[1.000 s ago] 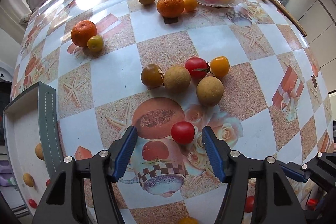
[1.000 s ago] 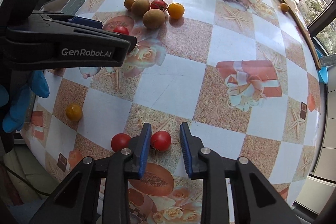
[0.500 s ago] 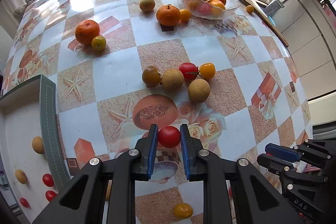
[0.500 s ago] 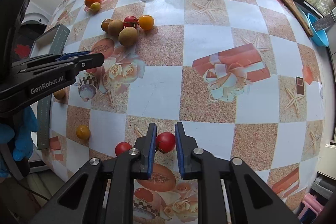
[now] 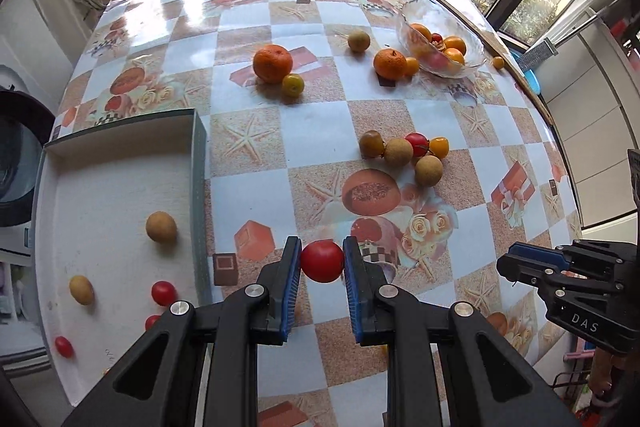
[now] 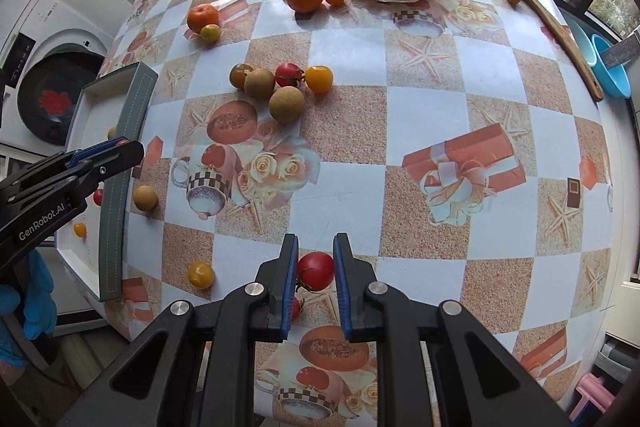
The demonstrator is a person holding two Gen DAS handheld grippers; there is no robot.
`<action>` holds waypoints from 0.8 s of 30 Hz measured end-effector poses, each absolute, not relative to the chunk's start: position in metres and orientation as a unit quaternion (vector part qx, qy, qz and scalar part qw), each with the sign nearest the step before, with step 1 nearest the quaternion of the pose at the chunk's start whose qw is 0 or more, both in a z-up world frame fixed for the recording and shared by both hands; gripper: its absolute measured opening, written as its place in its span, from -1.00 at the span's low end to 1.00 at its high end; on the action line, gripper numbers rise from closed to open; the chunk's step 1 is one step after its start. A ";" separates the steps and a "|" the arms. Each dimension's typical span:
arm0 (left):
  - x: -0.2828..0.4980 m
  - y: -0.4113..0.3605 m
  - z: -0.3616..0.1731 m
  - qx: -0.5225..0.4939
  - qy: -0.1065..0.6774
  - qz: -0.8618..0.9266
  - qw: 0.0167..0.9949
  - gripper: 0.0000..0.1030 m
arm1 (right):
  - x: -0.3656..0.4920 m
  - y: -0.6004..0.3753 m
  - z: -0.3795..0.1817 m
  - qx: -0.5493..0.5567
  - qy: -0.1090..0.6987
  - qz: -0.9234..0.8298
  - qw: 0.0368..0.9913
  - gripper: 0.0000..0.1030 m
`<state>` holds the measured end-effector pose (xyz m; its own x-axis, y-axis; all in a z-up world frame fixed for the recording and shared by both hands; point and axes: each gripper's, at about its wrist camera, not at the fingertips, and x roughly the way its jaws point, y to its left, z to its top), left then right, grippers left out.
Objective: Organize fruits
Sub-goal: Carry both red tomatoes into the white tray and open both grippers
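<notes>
Tomato [image 6: 291, 308] beneath right gripper [image 6: 314, 271] shows only partly.

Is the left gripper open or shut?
Shut: the left gripper has both blue pads against a red tomato, clamped between them.

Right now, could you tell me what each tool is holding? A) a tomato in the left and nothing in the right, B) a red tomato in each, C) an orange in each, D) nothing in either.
B: the left tool pinches one tomato, the right tool another tomato.
</notes>
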<state>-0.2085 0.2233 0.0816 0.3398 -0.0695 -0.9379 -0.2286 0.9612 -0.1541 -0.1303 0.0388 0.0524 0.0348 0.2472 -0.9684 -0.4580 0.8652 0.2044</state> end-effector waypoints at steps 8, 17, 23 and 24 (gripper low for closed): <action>-0.237 0.270 0.093 -0.155 0.553 0.091 0.813 -0.56 | -0.133 0.084 0.065 -0.100 0.640 0.277 0.709 -0.62; -0.264 0.331 0.096 -0.167 0.540 0.145 0.812 -0.56 | -0.140 0.160 0.074 -0.127 0.623 0.330 0.698 -0.62; -0.269 0.372 0.090 -0.164 0.535 0.173 0.810 -0.56 | -0.140 0.224 0.076 -0.128 0.613 0.365 0.689 -0.62; -0.267 0.378 0.088 -0.162 0.535 0.177 0.810 -0.56 | -0.139 0.235 0.075 -0.127 0.613 0.369 0.686 -0.62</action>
